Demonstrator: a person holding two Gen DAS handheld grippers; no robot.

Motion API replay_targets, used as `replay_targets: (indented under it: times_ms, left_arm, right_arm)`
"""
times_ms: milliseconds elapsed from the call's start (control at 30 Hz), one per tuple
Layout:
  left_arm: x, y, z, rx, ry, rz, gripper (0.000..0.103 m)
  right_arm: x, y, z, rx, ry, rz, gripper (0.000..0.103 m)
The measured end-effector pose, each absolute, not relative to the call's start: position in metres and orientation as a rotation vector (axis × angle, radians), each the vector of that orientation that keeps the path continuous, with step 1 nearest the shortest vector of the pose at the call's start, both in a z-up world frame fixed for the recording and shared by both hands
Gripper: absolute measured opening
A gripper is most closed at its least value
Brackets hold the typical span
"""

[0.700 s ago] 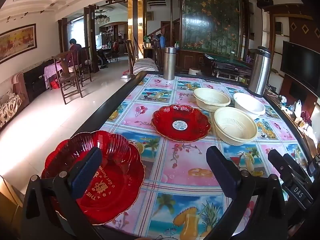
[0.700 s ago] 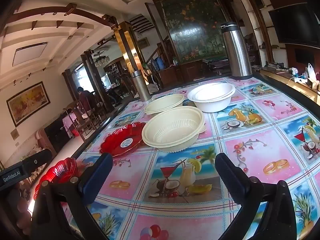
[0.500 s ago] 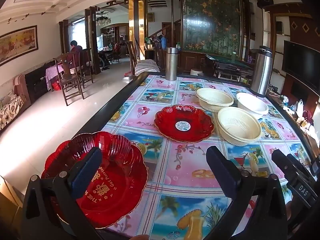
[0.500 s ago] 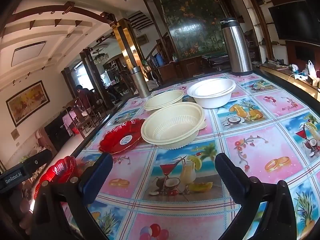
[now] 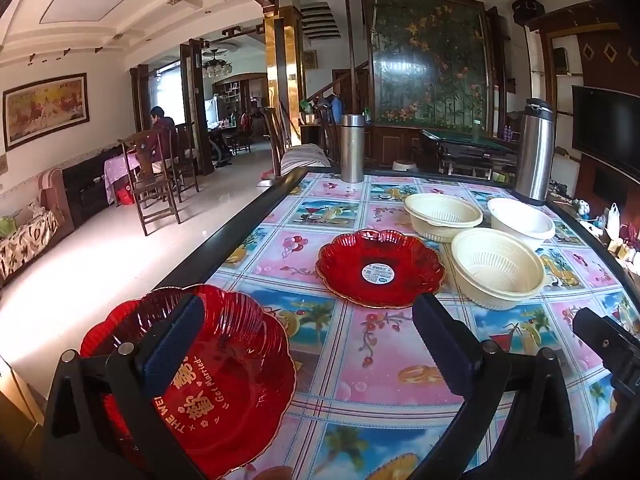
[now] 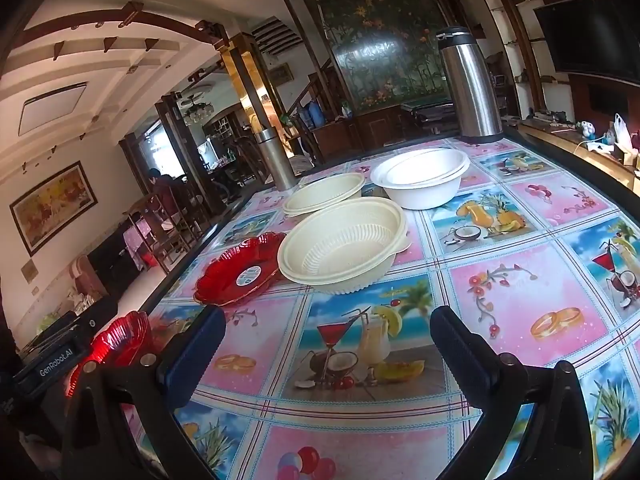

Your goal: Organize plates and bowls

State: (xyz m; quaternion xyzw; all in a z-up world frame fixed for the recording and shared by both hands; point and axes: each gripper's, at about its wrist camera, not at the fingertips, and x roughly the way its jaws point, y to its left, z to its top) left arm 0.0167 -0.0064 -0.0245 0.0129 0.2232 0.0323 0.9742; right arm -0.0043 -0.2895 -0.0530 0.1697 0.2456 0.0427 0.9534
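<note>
1. Holding the left gripper [image 5: 308,344] wide apart and tilted downward over the near table edge, clamping nothing; left pad hanging in front of the near red scalloped plastic plate with gold lettering [image 5: 224,376], no contact visible.
2. Holding the right gripper [image 6: 328,344] equally wide, empty, angled down over bare printed squares of the colourful fruit-and-drink patterned tablecloth [image 6: 520,304].
3. Showing the black body of the other gripper at the edge of each wrist view: right one at the lower right of the left view, left one at the lower left of the right view.
4. Lying farther out, clear of both sets of fingers: a second red scalloped plate with a round white sticker [image 5: 380,268], just beside a cream ribbed plastic colander bowl [image 5: 498,268]; rims overlapping in the right view, touching or not cannot be told.
5. Sitting behind those: another cream ribbed colander bowl [image 5: 442,216] and a white plastic bowl [image 5: 520,222], close together.
6. Counting: two red plates, two cream bowls, one white bowl.
7. Standing at the far table edge: a slim steel flask [image 5: 352,148] and a tall steel thermos jug [image 5: 534,158].
8. Sitting far off at another table: a person [image 5: 160,128].
</note>
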Motion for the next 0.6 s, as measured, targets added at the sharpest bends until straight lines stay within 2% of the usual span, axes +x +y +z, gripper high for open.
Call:
replay_targets:
  times_ms: [433, 600]
  left_arm:
    - [0.011, -0.017, -0.033, 0.043, 0.344, 0.053, 0.103]
    - [0.014, -0.016, -0.034, 0.043, 0.363, 0.062, 0.103]
  right_arm:
    - [-0.004, -0.287, -0.053, 0.343, 0.494, 0.103, 0.103]
    - [-0.003, -0.287, -0.053, 0.340, 0.497, 0.109, 0.103]
